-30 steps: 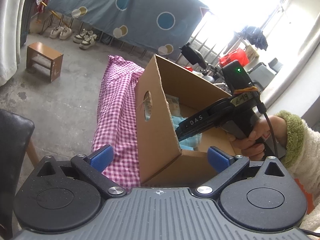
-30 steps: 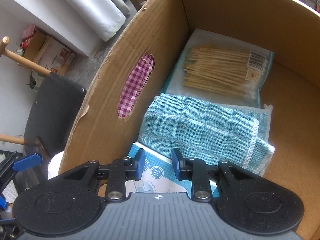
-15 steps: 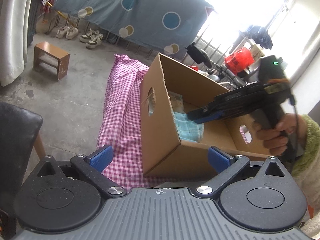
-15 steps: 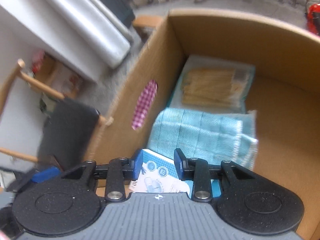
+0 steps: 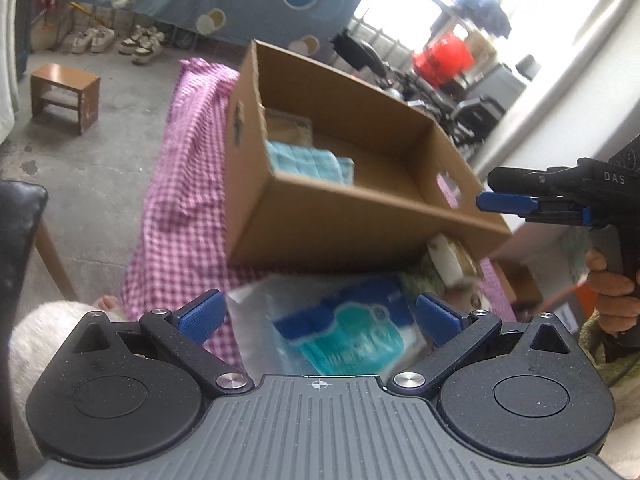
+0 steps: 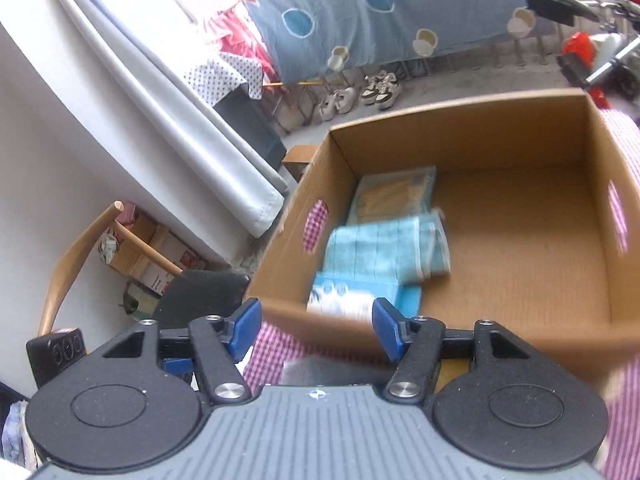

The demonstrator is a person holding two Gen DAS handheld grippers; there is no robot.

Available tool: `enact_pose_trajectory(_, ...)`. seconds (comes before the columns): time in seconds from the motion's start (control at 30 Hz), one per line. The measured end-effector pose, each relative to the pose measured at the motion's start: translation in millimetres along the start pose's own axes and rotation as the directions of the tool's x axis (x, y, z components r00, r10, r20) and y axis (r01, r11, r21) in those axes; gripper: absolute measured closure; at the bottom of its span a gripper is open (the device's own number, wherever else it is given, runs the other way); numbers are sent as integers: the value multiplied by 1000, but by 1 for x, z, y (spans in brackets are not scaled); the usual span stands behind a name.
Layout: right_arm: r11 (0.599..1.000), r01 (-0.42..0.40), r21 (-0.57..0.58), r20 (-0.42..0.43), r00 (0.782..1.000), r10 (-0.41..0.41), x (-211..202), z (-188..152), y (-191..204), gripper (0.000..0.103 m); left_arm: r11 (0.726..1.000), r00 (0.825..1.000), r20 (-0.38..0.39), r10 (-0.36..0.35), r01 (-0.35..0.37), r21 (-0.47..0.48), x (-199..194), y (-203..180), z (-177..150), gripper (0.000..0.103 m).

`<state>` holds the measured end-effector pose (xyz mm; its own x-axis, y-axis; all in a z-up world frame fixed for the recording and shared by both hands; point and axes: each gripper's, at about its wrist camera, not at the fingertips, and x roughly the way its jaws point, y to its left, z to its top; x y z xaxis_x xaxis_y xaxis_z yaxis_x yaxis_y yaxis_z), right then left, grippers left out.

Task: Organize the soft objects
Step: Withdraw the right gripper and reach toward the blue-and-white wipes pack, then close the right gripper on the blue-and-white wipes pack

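An open cardboard box [image 5: 352, 228] [image 6: 520, 152] stands on a pink checked cloth [image 5: 188, 168]. In it lie a folded teal towel [image 6: 384, 248] [image 5: 308, 162], a pack of cotton swabs [image 6: 394, 196] and a blue-and-white pack [image 6: 352, 294] in the near corner. My right gripper [image 6: 316, 330] is open and empty, just outside the box's near wall; it also shows in the left wrist view [image 5: 508, 204]. My left gripper [image 5: 318, 316] is open above a plastic pack of teal masks [image 5: 344, 332] in front of the box. A sponge [image 5: 448, 260] lies by the box's corner.
A black chair [image 6: 192, 292] [image 5: 16, 232] stands left of the table. A small wooden stool [image 5: 64, 96], shoes [image 5: 140, 42] and a hanging blue sheet [image 6: 380, 12] are beyond. A white curtain [image 6: 160, 120] hangs at left.
My right gripper has opened, left the blue-and-white pack in the box and pulled back out over the near wall. My left gripper has swung down toward the mask pack.
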<state>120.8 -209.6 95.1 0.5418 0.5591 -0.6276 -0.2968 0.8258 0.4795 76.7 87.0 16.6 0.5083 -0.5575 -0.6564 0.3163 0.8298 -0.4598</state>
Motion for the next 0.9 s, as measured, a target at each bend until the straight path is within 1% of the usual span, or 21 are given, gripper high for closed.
enact_pose_trajectory(0.1,1000,4,25,23,1000,-4,-10,-30,-5,39,999,998,-61,-25,26,21,11,-13,-15,1)
enact_pose_trajectory(0.2,998,19,52,31,999,-21,-7,-59,-11,39,997,993,-112,-44,50,53,24,-27,-26,1)
enact_pose_trajectory(0.3,995,43,86,25,999,-45,0,-85,-14,39,996,988,-152,-17,29,79,37,-37,-32,1)
enact_pose_trajectory(0.37,993,58,102,12,998,-59,10,-96,-17,39,997,987,-161,9,5,83,42,-38,-34,1)
enact_pose_trajectory(0.43,990,84,109,-8,996,-83,20,-103,-18,39,997,984,-174,26,-12,77,47,-36,-34,1)
enact_pose_trajectory(0.57,985,155,81,-52,987,-152,39,-109,-18,39,998,980,-200,23,-10,64,58,-31,-34,1)
enact_pose_trajectory(0.77,982,172,72,-119,979,-163,61,-114,-19,38,997,977,-212,-16,31,69,67,-32,-30,1)
enact_pose_trajectory(0.83,980,188,69,-126,976,-178,64,-114,-20,38,996,978,-204,-33,49,72,67,-34,-29,1)
enact_pose_trajectory(0.9,981,180,73,-127,977,-170,65,-113,-19,38,996,979,-200,-40,55,72,68,-35,-27,1)
